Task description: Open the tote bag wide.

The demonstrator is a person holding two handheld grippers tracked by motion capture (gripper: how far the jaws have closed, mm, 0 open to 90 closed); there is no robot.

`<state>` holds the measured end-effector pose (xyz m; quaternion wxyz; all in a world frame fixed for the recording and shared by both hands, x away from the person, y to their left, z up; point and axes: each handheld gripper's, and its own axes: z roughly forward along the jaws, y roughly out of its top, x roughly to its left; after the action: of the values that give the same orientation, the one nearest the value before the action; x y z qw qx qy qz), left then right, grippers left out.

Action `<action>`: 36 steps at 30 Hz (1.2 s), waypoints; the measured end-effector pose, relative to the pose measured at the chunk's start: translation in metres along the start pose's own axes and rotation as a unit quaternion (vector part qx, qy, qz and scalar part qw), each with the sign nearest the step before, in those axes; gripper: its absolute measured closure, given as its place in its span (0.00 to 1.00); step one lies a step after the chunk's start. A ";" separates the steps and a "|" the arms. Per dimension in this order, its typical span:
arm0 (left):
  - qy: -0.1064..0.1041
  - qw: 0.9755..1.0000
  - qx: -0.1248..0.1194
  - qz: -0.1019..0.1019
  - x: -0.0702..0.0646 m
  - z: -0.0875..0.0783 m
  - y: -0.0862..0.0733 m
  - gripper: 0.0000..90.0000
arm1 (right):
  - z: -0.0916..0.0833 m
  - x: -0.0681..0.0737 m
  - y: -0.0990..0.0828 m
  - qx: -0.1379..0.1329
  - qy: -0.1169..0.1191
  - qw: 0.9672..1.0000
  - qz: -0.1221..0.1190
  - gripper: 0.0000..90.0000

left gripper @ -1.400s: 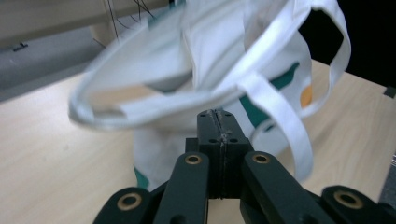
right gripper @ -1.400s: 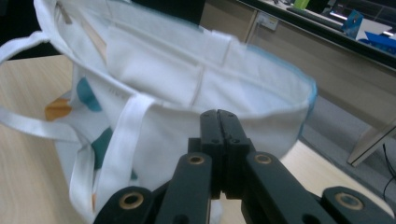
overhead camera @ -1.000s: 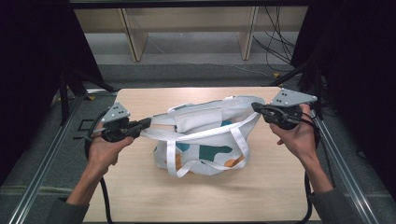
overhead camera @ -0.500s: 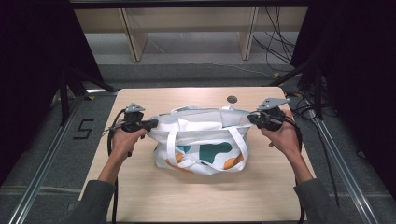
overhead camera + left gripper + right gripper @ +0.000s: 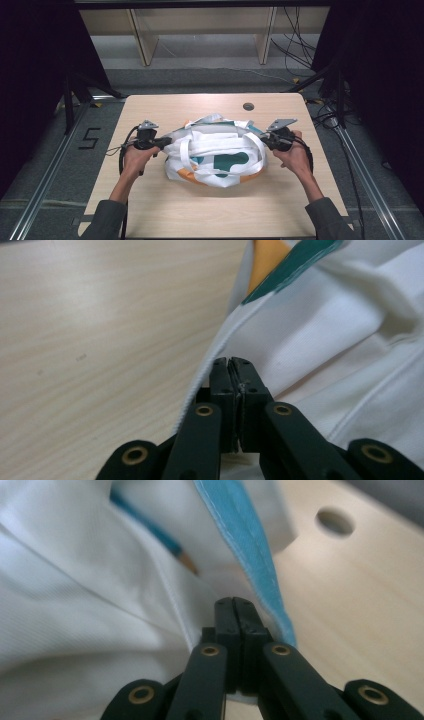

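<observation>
I'm working in what looks like a lab or recording studio: my bare wooden table (image 5: 150,200) sits between black curtains (image 5: 30,75), metal floor rails (image 5: 45,180), loose cables (image 5: 295,45), and a taped mark (image 5: 89,138).

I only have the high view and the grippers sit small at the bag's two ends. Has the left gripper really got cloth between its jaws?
Observer: Yes. In the left gripper view the left gripper has its jaws pressed together on the white edge of the bag, beside a corded seam.
Operator: And the right one?
Observer: The right gripper is shut on white cloth too, just beside a light blue band of the bag.
Operator: Is the bag's left end off the table?
Observer: I cannot tell; the left gripper view shows bare table beside the seam, but not whether the edge touches it.
</observation>
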<state>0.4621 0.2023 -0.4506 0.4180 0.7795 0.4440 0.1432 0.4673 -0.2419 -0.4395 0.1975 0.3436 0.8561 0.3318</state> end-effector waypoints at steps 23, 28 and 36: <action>-0.082 0.994 0.039 0.060 -0.064 0.043 0.068 0.97 | 0.009 0.060 0.065 -0.017 0.116 0.990 -0.082 1.00; -0.068 0.996 0.051 0.036 -0.053 0.063 0.067 0.99 | -0.007 0.093 0.030 0.023 0.156 0.980 -0.121 1.00; -0.044 0.996 0.062 0.038 -0.054 0.071 0.069 0.99 | -0.014 0.127 -0.011 0.061 0.201 0.965 -0.156 1.00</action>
<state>0.5132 0.1041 -0.4325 0.3825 0.8257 0.4034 0.0965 0.3671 -0.1624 -0.4516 0.0496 0.1435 0.9398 0.3062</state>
